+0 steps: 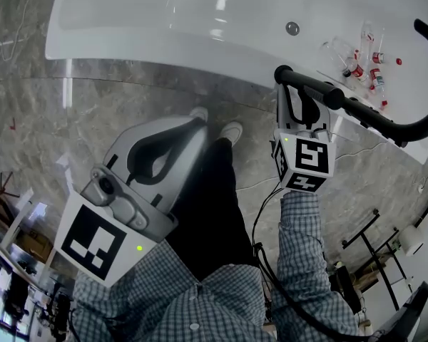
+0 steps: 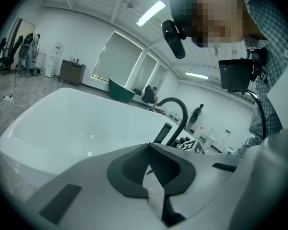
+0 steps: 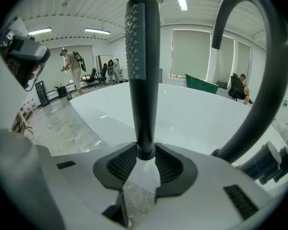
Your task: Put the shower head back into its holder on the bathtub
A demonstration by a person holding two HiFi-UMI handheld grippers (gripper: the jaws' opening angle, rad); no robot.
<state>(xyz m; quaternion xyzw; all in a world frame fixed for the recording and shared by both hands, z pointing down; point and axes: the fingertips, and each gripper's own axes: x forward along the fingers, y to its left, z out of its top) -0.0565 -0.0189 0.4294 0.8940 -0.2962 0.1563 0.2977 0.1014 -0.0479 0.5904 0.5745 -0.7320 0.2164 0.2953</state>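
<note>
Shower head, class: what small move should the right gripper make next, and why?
Probably carry it forward over the bathtub rim. The right gripper has its jaws clamped on the shower head, which hangs near the rim's outer edge. No holder shows clearly, so look for it there.

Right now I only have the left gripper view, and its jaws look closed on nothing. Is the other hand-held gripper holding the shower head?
Observer: Yes, the right hand-held gripper is shut on the shower head, low on its handle.
Operator: Where is it relative to the tub?
Observer: In the head view, its tip appears over the near rim of the bathtub.
Operator: Anything on that rim?
Observer: Small red-capped bottles, to the right of the gripper.
</note>
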